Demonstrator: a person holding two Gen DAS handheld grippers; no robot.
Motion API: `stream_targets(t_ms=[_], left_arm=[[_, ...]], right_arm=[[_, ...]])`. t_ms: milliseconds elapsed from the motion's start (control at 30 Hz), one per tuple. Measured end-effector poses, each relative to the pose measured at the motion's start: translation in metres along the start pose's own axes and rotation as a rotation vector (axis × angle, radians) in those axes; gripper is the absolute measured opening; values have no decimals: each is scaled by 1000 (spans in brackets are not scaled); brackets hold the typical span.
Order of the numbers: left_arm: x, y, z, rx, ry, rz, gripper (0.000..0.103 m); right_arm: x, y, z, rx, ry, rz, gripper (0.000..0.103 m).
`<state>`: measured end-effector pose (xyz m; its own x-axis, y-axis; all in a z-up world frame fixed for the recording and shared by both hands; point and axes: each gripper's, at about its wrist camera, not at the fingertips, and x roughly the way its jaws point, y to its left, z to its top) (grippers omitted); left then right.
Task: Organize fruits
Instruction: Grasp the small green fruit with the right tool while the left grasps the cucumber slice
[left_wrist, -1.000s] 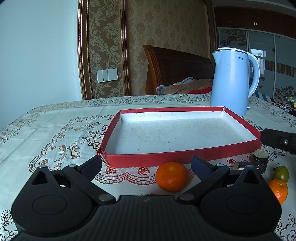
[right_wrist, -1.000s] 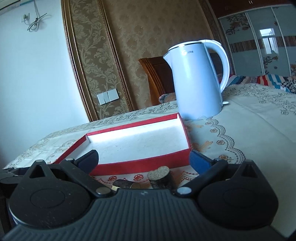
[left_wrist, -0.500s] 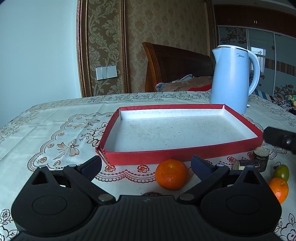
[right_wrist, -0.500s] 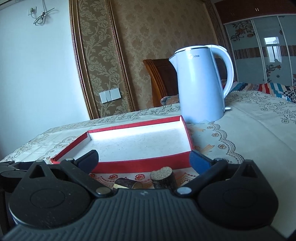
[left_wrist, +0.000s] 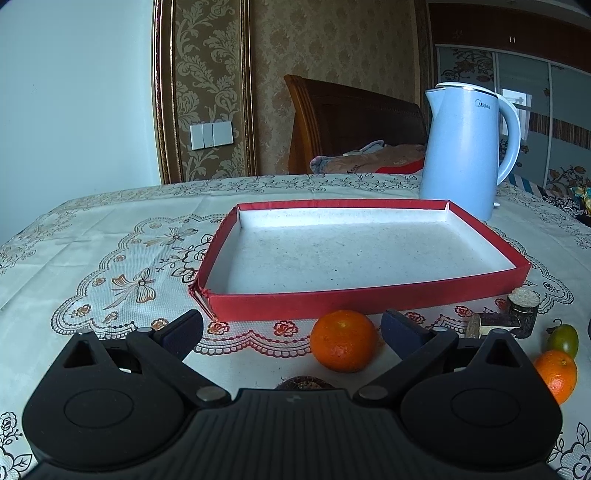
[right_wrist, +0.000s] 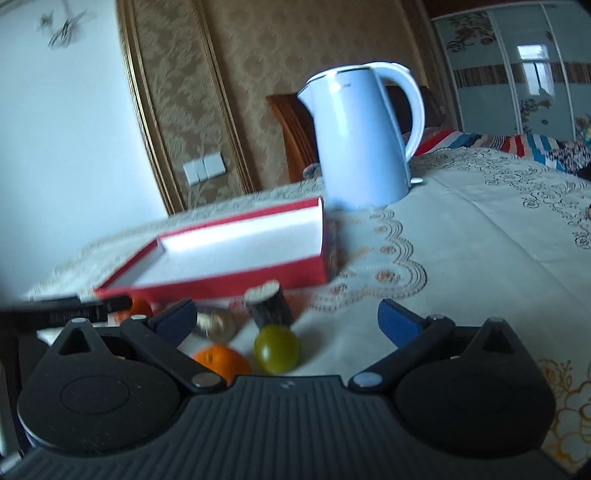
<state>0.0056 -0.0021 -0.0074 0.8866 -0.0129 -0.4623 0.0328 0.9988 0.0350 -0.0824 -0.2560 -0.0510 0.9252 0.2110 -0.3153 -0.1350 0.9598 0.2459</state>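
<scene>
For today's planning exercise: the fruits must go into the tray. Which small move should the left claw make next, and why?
Probably ease the open left claw forward and slightly right around the round orange mandarin. It lies on the tablecloth just before the shallow red-walled cardboard tray, nearer the right finger than the left, and the tray holds nothing yet.
</scene>
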Motion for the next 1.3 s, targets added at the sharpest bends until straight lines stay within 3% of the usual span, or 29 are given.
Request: stream_targets(t_ms=[133, 200, 333, 433, 500, 567, 733, 1067, 1233, 1300], left_arm=[[0, -1, 0, 1, 3, -3, 103], [-1, -2, 0, 2, 3, -3, 103], [-2, -2, 0, 2, 2, -3, 103], [-2, -2, 1, 4, 3, -4, 103], [-2, -2, 1, 2, 3, -3, 103], [-2, -2, 1, 1, 4, -4, 103], [-2, -3, 2, 3, 4, -5, 103], [-1, -3, 1, 6, 1, -7, 103], [1, 0, 0, -2, 12, -7, 103], [0, 0, 0, 0, 11, -8, 103]], right_arm=[[-12, 10, -3, -65, -25, -18, 103], [-20, 15, -3, -98, -36, -11, 92], [-20, 18, 2, -153, -26, -65, 90], [-11, 15, 5, -147, 23, -64, 83], [-2, 14, 3, -157, 74, -49, 70], [6, 16, 1, -171, 106, -54, 66], [12, 14, 4, -184, 134, -101, 64], [18, 13, 7, -231, 186, -35, 64], [34, 19, 11, -238, 205, -7, 59], [37, 21, 10, -238, 204, 3, 50]])
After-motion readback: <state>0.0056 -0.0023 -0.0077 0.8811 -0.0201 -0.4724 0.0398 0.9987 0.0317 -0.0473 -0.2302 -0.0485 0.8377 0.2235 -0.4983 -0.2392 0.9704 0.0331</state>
